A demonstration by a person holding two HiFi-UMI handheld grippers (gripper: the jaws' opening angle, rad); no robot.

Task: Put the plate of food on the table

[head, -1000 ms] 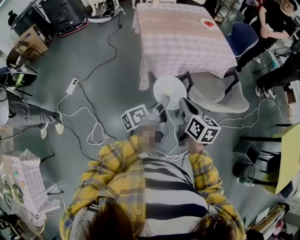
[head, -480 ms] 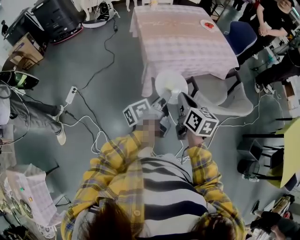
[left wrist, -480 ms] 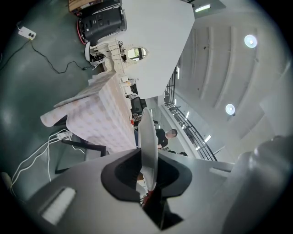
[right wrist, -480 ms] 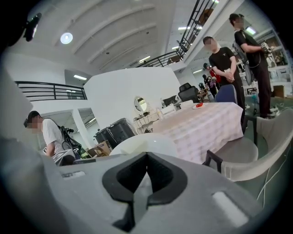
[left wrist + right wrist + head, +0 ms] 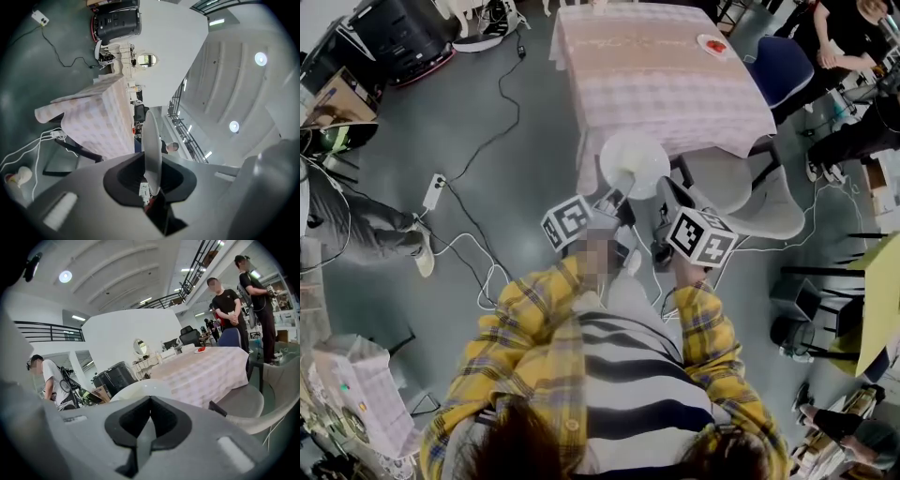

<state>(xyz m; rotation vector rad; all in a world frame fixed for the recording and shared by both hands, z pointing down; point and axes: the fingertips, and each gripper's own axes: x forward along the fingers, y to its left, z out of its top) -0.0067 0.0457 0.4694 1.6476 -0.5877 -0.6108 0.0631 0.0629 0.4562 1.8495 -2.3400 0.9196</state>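
A round white plate is held level in the air, pinched at its near rim by the left gripper. Its top looks plain white; no food can be made out on it. It hangs just in front of the near edge of the table, above the floor. The table is square and draped in a pale pink checked cloth that hangs down its sides.

One table; two plates, white plate, red-topped plate; two claws, left claw, right claw.
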